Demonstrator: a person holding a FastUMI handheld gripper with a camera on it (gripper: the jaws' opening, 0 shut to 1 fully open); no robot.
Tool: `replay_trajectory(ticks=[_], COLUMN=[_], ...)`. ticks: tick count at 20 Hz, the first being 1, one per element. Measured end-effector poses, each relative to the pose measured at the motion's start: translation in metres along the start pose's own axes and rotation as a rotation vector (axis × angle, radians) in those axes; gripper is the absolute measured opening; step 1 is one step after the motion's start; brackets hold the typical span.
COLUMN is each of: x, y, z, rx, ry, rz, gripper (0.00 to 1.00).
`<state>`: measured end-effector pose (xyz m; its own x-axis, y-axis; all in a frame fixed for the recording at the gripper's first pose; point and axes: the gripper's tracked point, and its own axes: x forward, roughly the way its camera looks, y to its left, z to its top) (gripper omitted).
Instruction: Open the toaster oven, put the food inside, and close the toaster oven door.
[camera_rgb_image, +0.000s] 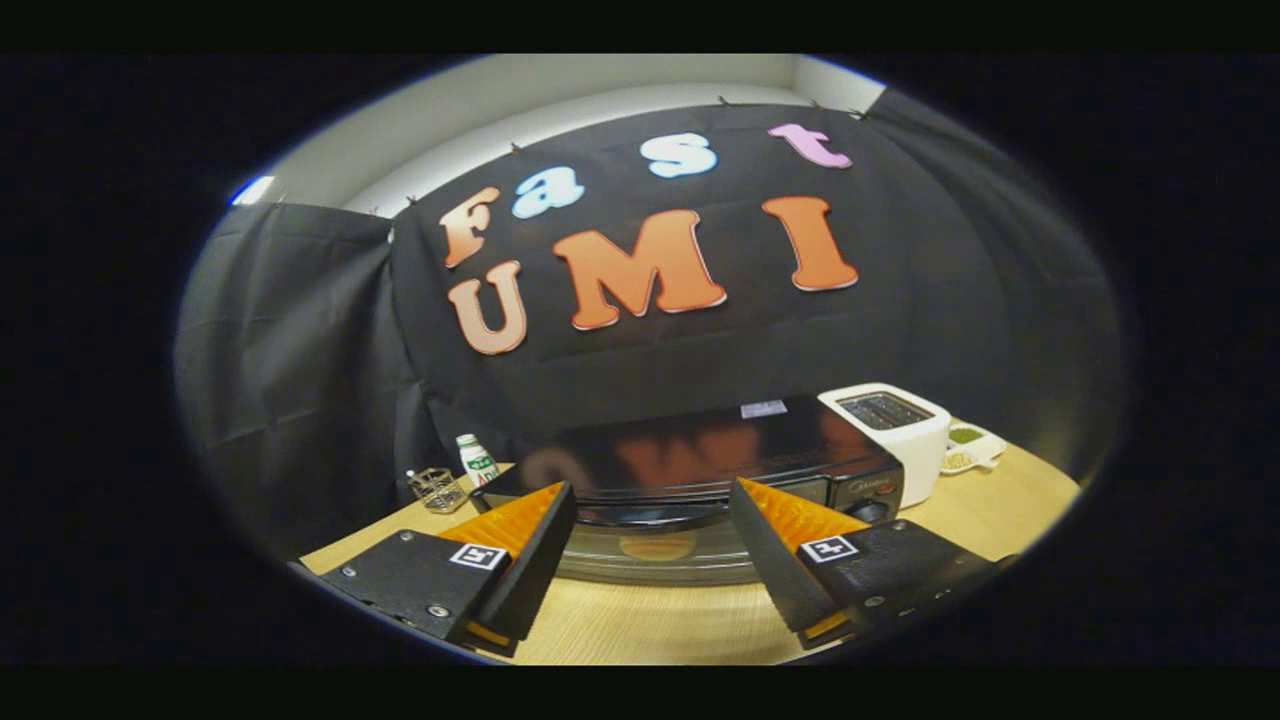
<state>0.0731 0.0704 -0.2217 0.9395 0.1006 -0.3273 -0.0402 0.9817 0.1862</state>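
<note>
A black toaster oven (700, 455) with a glossy top stands on the wooden table (650, 625), just ahead of my fingers. Its handle bar (650, 516) and glass door (655, 560) face me between the two fingers. A brownish shape (657, 546), possibly the food, shows through the glass; I cannot tell whether the door is fully closed. My gripper (652, 490) is open, its fingers spread wide on either side of the door and handle, touching nothing. The oven's control panel with a knob (872, 508) sits just beyond the right finger.
A white slot toaster (890, 435) stands right beside the oven, with a small white dish of green and pale bits (968, 447) behind it. Left of the oven are a small bottle (478, 460) and a wire holder (438, 490). Black cloth walls close the booth behind.
</note>
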Motion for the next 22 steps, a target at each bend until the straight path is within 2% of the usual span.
replay_trajectory(ticks=[7, 13, 17, 22], x=[-0.089, -0.152, -0.183, -0.211], y=[0.024, 0.017, 0.000, 0.004], z=[0.049, 0.083, 0.091, 0.090], rx=[-0.138, -0.149, -0.123, -0.099], ry=[-0.127, -0.237, -0.291, -0.352], rz=[0.038, 0.001, -0.073, -0.055], gripper=[0.91, 0.93, 0.97, 0.97])
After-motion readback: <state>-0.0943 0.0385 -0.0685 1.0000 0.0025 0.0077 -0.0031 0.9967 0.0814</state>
